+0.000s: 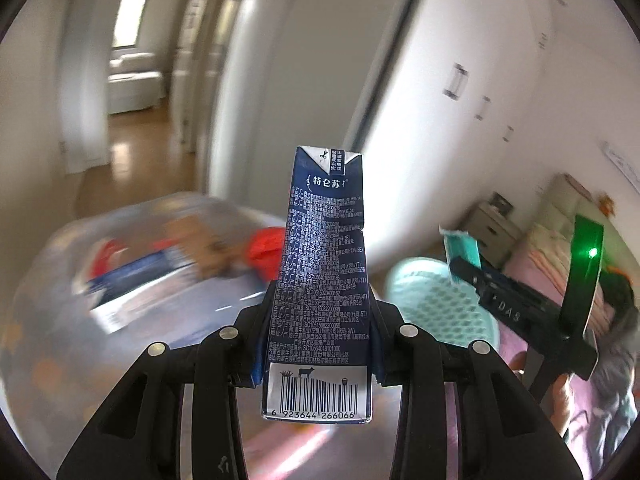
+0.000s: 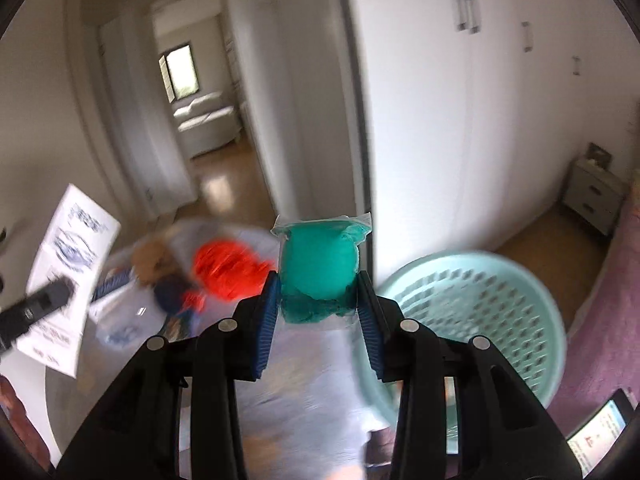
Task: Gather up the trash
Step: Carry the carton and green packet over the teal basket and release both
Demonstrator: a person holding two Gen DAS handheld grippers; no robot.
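Note:
My left gripper (image 1: 320, 332) is shut on a dark blue milk carton (image 1: 320, 264) and holds it upright in the air, barcode end toward the camera. My right gripper (image 2: 318, 300) is shut on a teal packet in clear wrap (image 2: 320, 268). Below both lies a clear plastic bag of trash (image 1: 132, 272), blurred, with a red item (image 2: 224, 268) and a blue-white carton inside. In the left wrist view the right gripper (image 1: 516, 304) with the teal packet (image 1: 462, 248) shows at the right. In the right wrist view the milk carton (image 2: 68, 264) shows at the left.
A pale green perforated basket (image 2: 480, 312) stands on the floor to the right, also in the left wrist view (image 1: 436, 304). White wardrobe doors (image 2: 460, 120) rise behind. A pink-covered bed (image 1: 560, 248) is at the right. A hallway (image 2: 200, 120) opens at the back left.

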